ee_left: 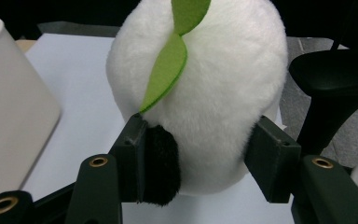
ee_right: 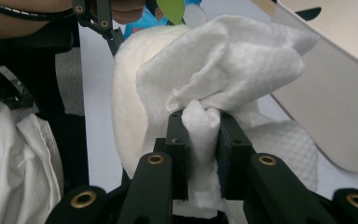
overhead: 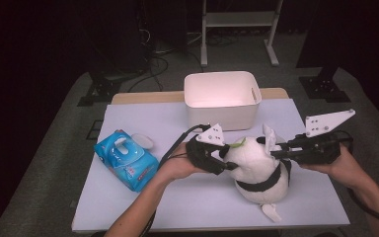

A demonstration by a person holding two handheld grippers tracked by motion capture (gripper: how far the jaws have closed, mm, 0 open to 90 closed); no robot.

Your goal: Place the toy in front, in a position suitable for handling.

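Note:
A white plush toy with a black band and a green leaf on its head sits upright at the table's front right. My left gripper comes in from the left and is shut on the toy's head. One pad presses a black ear against the fur and the other pad presses the far side. My right gripper is shut on a crumpled white wipe, which lies against the top of the toy's head. In the high view the wipe sticks up between both grippers.
A white rectangular bin stands just behind the toy at the table's far middle. A blue wipe pack lies at the left with a white oval lid beside it. The white table top ends close behind the bin.

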